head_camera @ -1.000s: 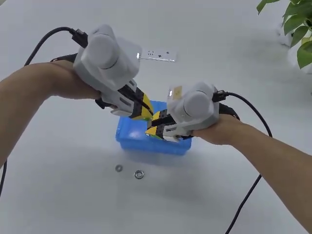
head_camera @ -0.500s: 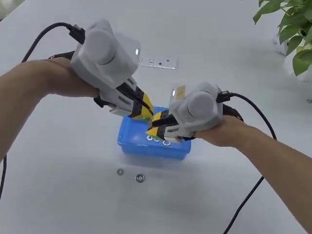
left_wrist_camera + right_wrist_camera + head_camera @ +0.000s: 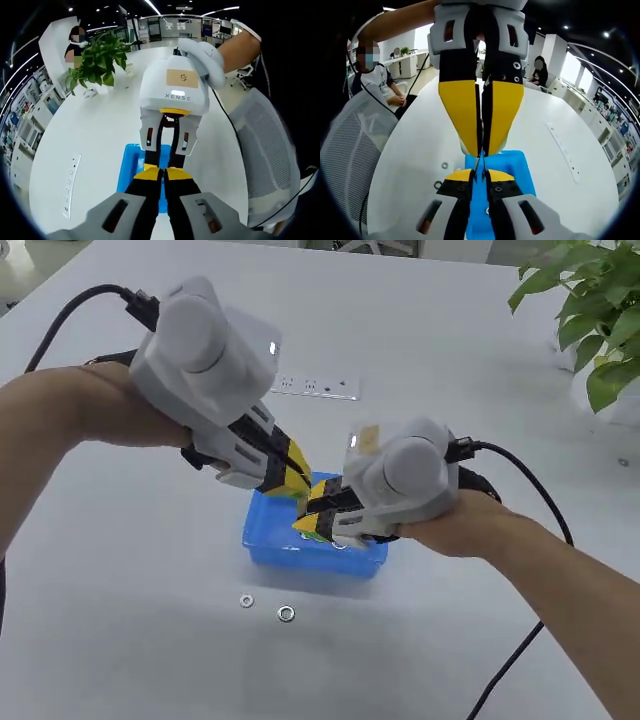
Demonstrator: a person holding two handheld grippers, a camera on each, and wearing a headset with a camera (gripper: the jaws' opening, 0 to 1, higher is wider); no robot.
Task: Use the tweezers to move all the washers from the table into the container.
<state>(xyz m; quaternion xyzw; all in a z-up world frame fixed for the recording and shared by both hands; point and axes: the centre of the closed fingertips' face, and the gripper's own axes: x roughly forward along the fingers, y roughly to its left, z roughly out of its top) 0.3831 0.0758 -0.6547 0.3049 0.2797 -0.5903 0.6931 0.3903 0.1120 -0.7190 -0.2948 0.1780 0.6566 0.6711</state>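
A blue container (image 3: 268, 542) sits mid-table, and both grippers meet above it. Two washers (image 3: 246, 600) (image 3: 287, 613) lie on the table in front of it; the right gripper view shows them (image 3: 444, 165) (image 3: 438, 185) left of the container (image 3: 512, 167). Thin metal tweezers (image 3: 481, 169) stand between the two pairs of yellow-tipped jaws. My left gripper (image 3: 287, 476) reaches in from the upper left, jaws closed together (image 3: 163, 174). My right gripper (image 3: 312, 523) faces it tip to tip, shut on the tweezers (image 3: 483, 176). Small washers (image 3: 498, 189) lie inside the container.
A white power strip (image 3: 313, 387) lies on the table beyond the container. A potted plant (image 3: 590, 320) stands at the far right edge. Cables trail from both grippers. A mesh office chair (image 3: 270, 150) and seated people are beside the table.
The camera has shifted, so the scene sits lower in the picture. Both grippers stay tip to tip over the container. The two washers on the table have not moved.
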